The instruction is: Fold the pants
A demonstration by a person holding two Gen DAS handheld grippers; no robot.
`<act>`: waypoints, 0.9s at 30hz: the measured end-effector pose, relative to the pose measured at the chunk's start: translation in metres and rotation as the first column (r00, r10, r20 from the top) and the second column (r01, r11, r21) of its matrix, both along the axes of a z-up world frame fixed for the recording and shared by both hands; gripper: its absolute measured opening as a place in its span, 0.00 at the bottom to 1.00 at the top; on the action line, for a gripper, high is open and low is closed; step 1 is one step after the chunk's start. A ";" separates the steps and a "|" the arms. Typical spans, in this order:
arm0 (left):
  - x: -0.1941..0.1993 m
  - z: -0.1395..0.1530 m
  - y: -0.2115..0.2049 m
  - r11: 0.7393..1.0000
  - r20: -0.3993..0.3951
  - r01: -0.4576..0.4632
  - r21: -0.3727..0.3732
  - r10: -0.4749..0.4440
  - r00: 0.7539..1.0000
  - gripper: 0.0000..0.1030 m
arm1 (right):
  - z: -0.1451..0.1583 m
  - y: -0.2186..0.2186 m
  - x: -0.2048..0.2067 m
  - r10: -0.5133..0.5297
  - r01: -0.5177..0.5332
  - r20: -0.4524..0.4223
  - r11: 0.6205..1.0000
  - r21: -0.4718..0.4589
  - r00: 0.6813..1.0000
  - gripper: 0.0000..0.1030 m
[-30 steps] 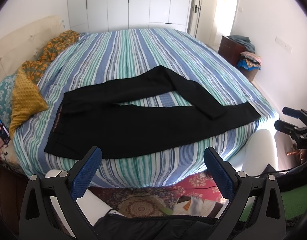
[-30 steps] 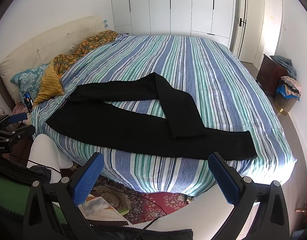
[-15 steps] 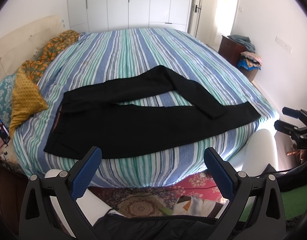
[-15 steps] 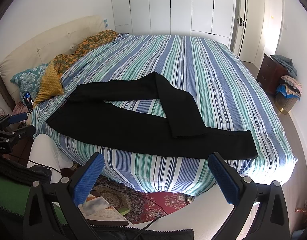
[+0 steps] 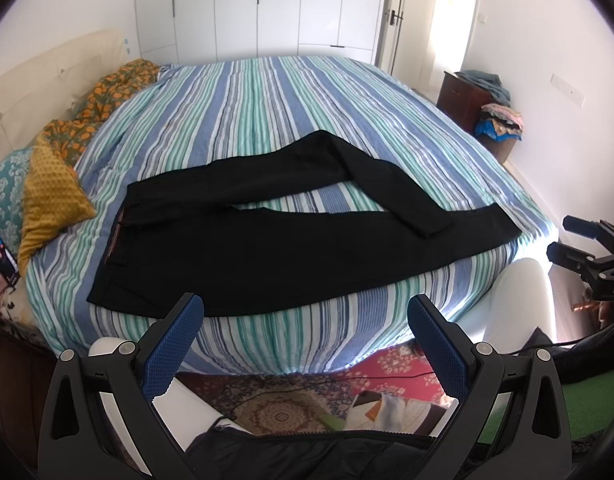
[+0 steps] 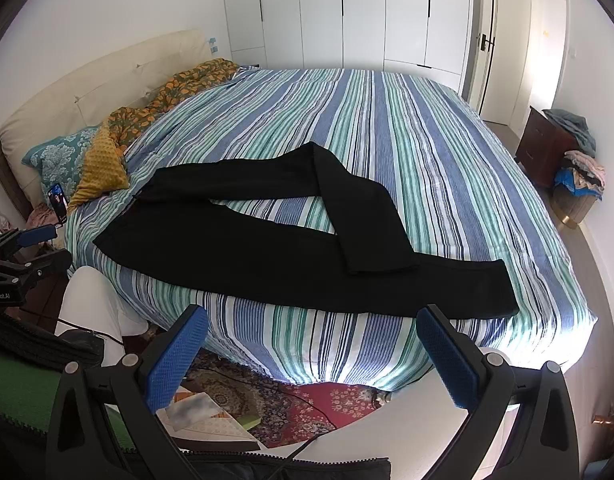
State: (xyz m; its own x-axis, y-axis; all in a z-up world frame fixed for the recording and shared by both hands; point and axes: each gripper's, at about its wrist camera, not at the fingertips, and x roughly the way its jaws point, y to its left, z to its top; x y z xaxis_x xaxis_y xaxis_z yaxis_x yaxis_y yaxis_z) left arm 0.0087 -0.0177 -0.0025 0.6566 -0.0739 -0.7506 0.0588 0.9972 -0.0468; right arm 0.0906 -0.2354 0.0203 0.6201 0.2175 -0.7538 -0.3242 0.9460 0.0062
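Note:
Black pants (image 5: pixel 267 248) lie flat near the front edge of a striped bed (image 5: pixel 267 120), waistband to the left. One leg runs straight to the right; the other bends back over it. They also show in the right wrist view (image 6: pixel 267 256). My left gripper (image 5: pixel 305 322) is open and empty, held off the bed's front edge, below the pants. My right gripper (image 6: pixel 313 334) is open and empty, also short of the bed edge. Each gripper shows at the side of the other's view: the right one (image 5: pixel 579 244), the left one (image 6: pixel 27 248).
Pillows (image 5: pixel 51 196) and a floral blanket (image 5: pixel 107 100) lie by the headboard at left. A phone (image 5: pixel 3 258) sits at the bed's left corner. A dresser with piled clothes (image 5: pixel 495 116) stands at right. A patterned rug (image 5: pixel 275 408) and papers lie on the floor below.

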 end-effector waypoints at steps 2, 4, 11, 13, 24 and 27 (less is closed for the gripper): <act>0.000 0.000 0.000 1.000 0.000 0.000 0.000 0.000 1.000 0.99 | -0.001 0.000 -0.001 0.000 0.000 -0.004 1.000 0.005 1.000 1.00; 0.000 0.000 0.000 1.000 0.000 0.000 0.000 0.000 1.000 0.99 | -0.002 0.002 -0.001 0.002 -0.001 -0.006 1.000 0.008 1.000 1.00; 0.001 0.000 0.001 1.000 -0.001 0.000 -0.001 0.000 1.000 0.99 | -0.003 0.001 0.000 0.003 -0.003 -0.015 1.000 0.008 1.000 1.00; 0.001 0.000 0.001 1.000 -0.001 0.000 0.000 0.000 1.000 0.99 | -0.003 0.001 0.000 0.004 -0.004 -0.017 1.000 0.008 1.000 1.00; 0.001 0.001 0.002 1.000 -0.002 -0.001 -0.001 0.001 1.000 0.99 | -0.003 0.001 0.000 0.005 -0.004 -0.021 1.000 0.007 1.000 1.00; 0.001 0.001 0.002 1.000 -0.003 0.000 -0.001 0.000 1.000 0.99 | -0.003 0.000 0.000 0.004 -0.004 -0.020 1.000 0.005 1.000 1.00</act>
State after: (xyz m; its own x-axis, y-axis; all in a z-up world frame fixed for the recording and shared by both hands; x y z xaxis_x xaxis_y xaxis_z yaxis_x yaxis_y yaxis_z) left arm 0.0100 -0.0157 -0.0018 0.6546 -0.0751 -0.7522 0.0589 0.9971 -0.0483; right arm 0.0911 -0.2350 0.0172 0.6039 0.2241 -0.7649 -0.3278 0.9446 0.0179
